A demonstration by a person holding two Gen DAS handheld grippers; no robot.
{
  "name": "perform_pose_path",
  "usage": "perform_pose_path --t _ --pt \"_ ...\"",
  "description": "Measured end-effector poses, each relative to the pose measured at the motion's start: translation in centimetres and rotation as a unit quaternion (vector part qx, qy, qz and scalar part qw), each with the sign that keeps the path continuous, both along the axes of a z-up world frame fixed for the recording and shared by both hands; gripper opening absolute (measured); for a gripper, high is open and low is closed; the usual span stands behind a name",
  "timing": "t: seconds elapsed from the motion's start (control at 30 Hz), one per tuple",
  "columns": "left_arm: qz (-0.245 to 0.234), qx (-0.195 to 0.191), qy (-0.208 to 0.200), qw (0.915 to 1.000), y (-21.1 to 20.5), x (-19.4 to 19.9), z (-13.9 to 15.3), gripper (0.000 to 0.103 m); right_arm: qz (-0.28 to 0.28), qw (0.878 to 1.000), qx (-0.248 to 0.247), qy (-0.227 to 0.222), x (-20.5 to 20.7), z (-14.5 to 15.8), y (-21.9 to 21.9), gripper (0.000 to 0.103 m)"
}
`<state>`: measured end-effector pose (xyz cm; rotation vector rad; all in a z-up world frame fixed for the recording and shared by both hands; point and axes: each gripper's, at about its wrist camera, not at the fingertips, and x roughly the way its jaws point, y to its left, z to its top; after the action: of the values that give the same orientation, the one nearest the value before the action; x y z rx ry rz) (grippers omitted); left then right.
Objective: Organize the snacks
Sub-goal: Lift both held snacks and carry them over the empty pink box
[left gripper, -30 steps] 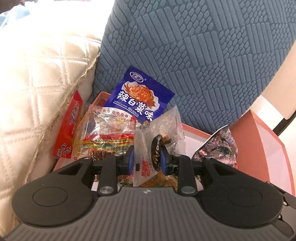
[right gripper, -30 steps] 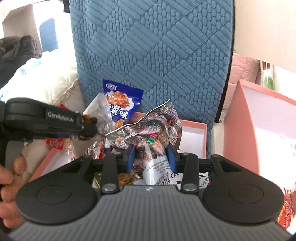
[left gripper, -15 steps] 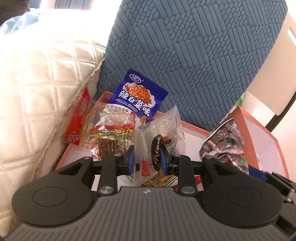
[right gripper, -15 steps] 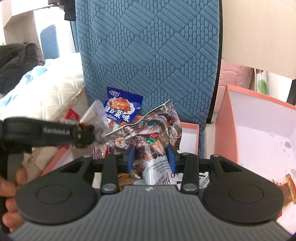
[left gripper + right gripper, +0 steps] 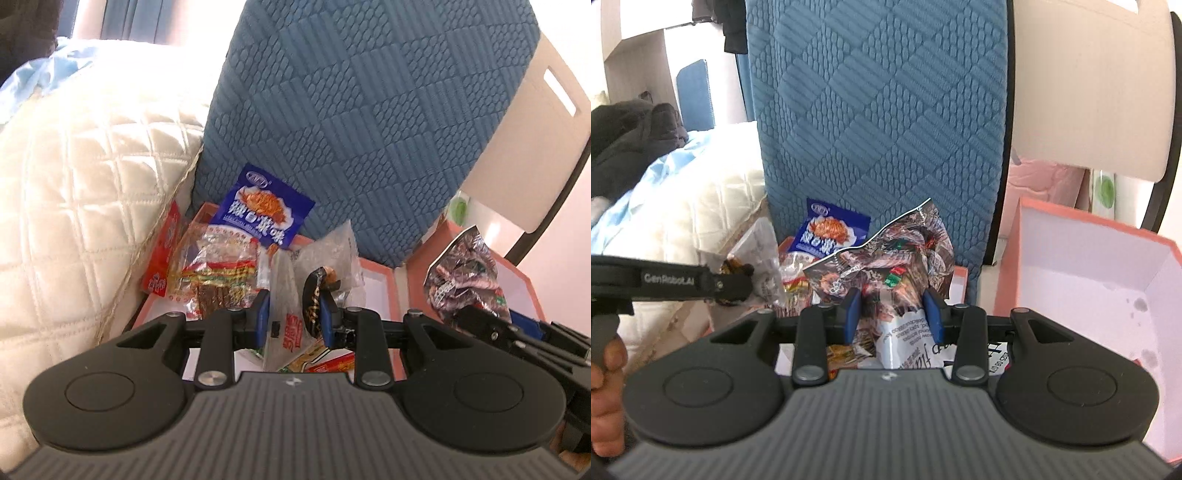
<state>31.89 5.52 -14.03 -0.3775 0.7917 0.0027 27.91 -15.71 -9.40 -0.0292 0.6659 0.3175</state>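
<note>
Fingers [image 5: 263,306] amid packets [image 5: 221,273], cushion [image 5: 351,110] behind

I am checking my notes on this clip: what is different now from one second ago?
Both hand-held grippers rose, each keeping its packet: the left hand-held gripper holds the clear plastic snack packet, the right hand-held gripper the dark crinkled foil snack bag. The blue printed snack packet stayed put.

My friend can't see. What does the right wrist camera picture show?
The right gripper is pinching a crinkly silver and brown snack bag above a pink box of snacks, in front of a big blue cushion. On the left, the left gripper holds a clear snack packet; an open pink box waits on the right.
</note>
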Motion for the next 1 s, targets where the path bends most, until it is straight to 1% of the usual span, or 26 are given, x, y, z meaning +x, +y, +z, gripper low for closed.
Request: perform_pose_path --t 0.13,0.23,0.4,0.5,0.67,0.8,1.0 --pt "-0.006 0.015 -0.014 0.9998 -0.8 -0.1 1.9 0.032 0.0 1.0 0.002 -0.014 -0.1 1.8 -0.6 0.04" --pt "-0.015 0.012 -0.024 0.9995 -1.4 -0.1 3.4 0.032 0.002 1.0 0.001 -0.026 -0.2 3.2 -1.0 0.04" --pt "-0.026 0.019 -0.037 0.9988 -2.7 0.1 5.5 0.032 -0.005 0.999 0.001 -0.047 -0.2 5.3 -2.4 0.04" --pt "-0.035 0.027 -0.042 0.9982 -3.7 0.2 6.6 0.032 -0.01 0.999 0.003 -0.047 -0.3 6.1 -3.5 0.04" --pt "-0.048 0.022 -0.059 0.9968 -5.6 0.1 8.9 0.032 -0.012 0.998 -0.003 -0.06 -0.9 7.6 -5.2 0.04" --pt "-0.057 0.017 -0.082 0.9948 -7.5 -0.2 11.2 0.032 -0.018 0.997 -0.006 -0.077 -1.6 9.0 -7.0 0.04" --pt "-0.075 0.011 -0.099 0.9922 -10.5 0.0 13.2 0.032 -0.03 0.995 -0.007 -0.096 -2.4 10.9 -9.7 0.04"
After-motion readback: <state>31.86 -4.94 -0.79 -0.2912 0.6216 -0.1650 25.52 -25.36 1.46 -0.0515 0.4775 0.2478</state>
